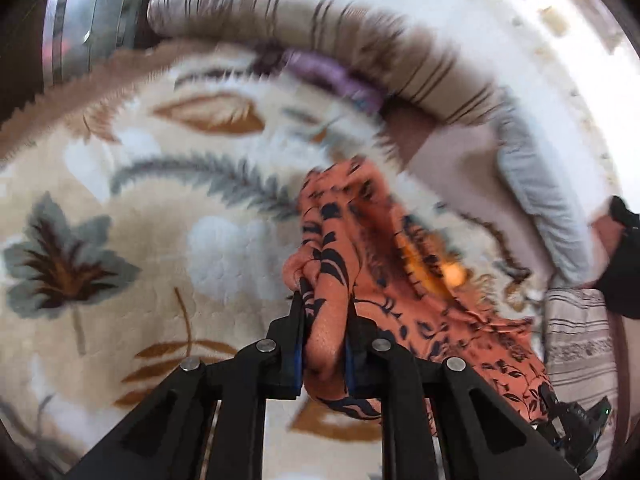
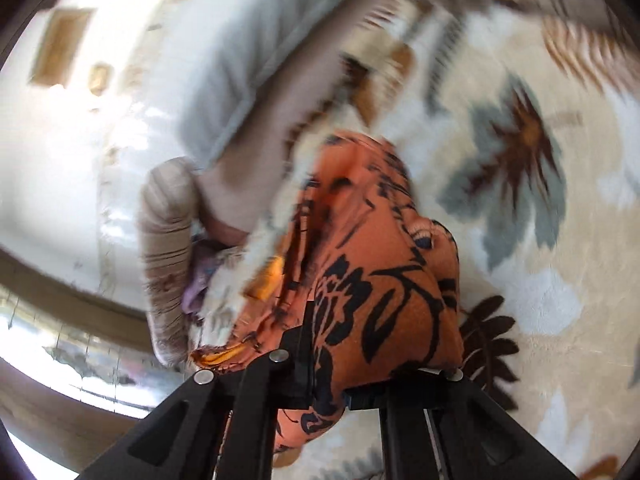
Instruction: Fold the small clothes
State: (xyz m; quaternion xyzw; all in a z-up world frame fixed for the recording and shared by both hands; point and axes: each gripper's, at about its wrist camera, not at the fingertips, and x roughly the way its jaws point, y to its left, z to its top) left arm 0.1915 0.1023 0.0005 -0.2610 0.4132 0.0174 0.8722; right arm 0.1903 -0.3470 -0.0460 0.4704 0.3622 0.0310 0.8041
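Garment: a small orange cloth garment with a black leaf-and-vine print, bunched and hanging between the two grippers, partly lifted off the plush cream blanket with grey and brown leaf pattern that covers the bed.
Left gripper: the black two-finger left gripper is clamped on a thick fold of the orange cloth; the fabric fills the gap between its blue-lined pads.
Right gripper: the black right gripper is pinched tight on another part of the same garment, which drapes over and in front of its jaws.
Surroundings: a beige striped pillow lies along the far edge of the bed, with a bit of purple cloth tucked against it and a grey-white folded cloth just beside it. A dark-sleeved hand shows at the right edge of the left wrist view.
Sharpness: both views are smeared, so the garment's exact outline and which edges are held cannot be told.
Step in hand: judged from the double grip and the hanging cloth, this is the pick-up and spreading stage; no fold is made yet.
Next move: it likely calls for drawing the two grippers apart to pull the cloth taut, then laying it flat on a bare part of the blanket, well clear of the pillow, before the first fold.
Risk: the bunched cloth may stay twisted if the grips are on the wrong edges.
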